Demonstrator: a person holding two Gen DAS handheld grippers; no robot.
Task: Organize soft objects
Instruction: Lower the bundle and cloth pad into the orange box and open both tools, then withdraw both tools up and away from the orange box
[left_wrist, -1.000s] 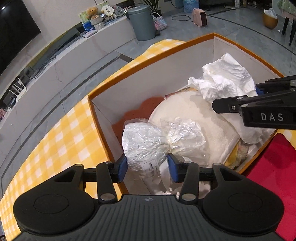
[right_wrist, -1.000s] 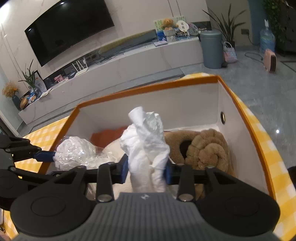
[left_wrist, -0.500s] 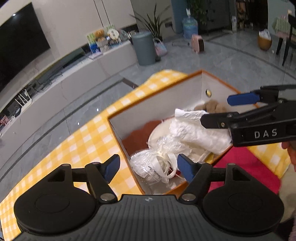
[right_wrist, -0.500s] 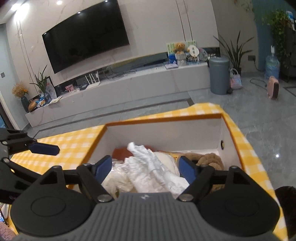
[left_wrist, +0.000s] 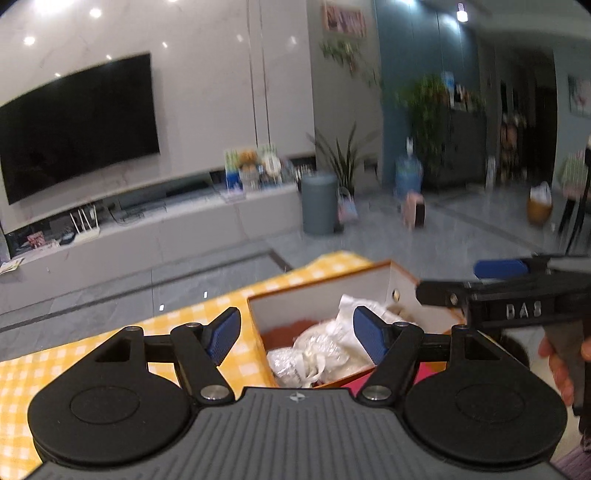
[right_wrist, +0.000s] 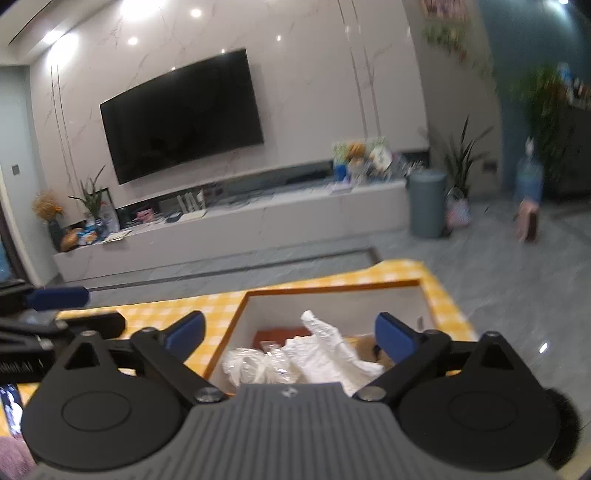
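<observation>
Above the bench (right_wrist: 155, 310), with its yellow-and-white check cloth, both tools hung clear of the orange-rimmed box (right_wrist: 332, 288) that held the soft objects. The left tool (left_wrist: 295, 334) stood wide apart with nothing between its blue pads. The right tool (right_wrist: 290, 334) was opening, its jaws spreading wide, and nothing lay between them either. In the left view the right tool showed at three o'clock, a hand (left_wrist: 557, 365) wrapped on its handle.

Inside the box, the white crumpled cloth (right_wrist: 325, 350) lay at the centre. The clear crinkled bag (right_wrist: 247, 363) sat just beside it toward nine o'clock. A brown plush piece (right_wrist: 369, 345) showed toward three o'clock, and an orange item (right_wrist: 273, 336) lay against the far wall at twelve.

The step looked like a withdrawal after a drop. To do it well, each tool probably needed to lift straight off, jaws kept wide, so no pad snagged a loose fold and dragged it over the rim. The white cloth stood tallest and seemed the likeliest to catch. A red item (left_wrist: 354, 386) lay on the bench just beside the box's near edge; what it was could not be told.

Beyond the bench lay a grey tiled floor (right_wrist: 498, 273). A long low cabinet (right_wrist: 258, 225) ran across at twelve o'clock under a dark wall screen (right_wrist: 181, 114). A grey bin (right_wrist: 426, 205) and potted plants stood toward two o'clock.
</observation>
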